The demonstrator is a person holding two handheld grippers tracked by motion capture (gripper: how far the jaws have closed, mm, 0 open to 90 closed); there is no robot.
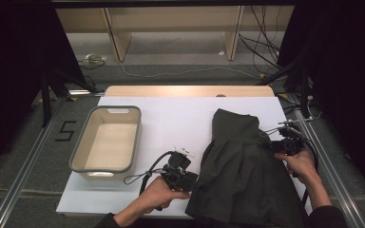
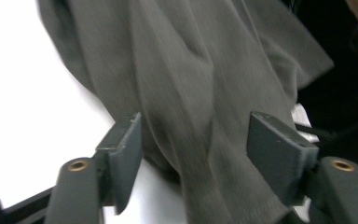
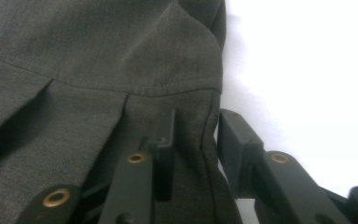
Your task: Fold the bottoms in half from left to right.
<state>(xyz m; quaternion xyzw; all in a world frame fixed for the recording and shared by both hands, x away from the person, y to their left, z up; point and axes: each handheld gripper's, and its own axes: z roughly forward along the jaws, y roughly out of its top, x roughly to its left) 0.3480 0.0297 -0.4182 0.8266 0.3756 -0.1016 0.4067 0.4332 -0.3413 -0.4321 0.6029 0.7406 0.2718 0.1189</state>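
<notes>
High view: left gripper [image 1: 193,183] gapes wide around the skirt [image 1: 242,166] edge, right gripper [image 1: 276,146] narrow at its 3 o'clock edge; bare table [image 1: 171,118] toward the bin [image 1: 107,140] at 9.

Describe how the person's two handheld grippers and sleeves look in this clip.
Both the left gripper and right gripper are black, bulky units trailing black cables. Up close, each has two flat dark grey rectangular pads on black arms with brass-coloured rivets. Dark sleeves show at the forearms; the hands are ungloved.
</notes>
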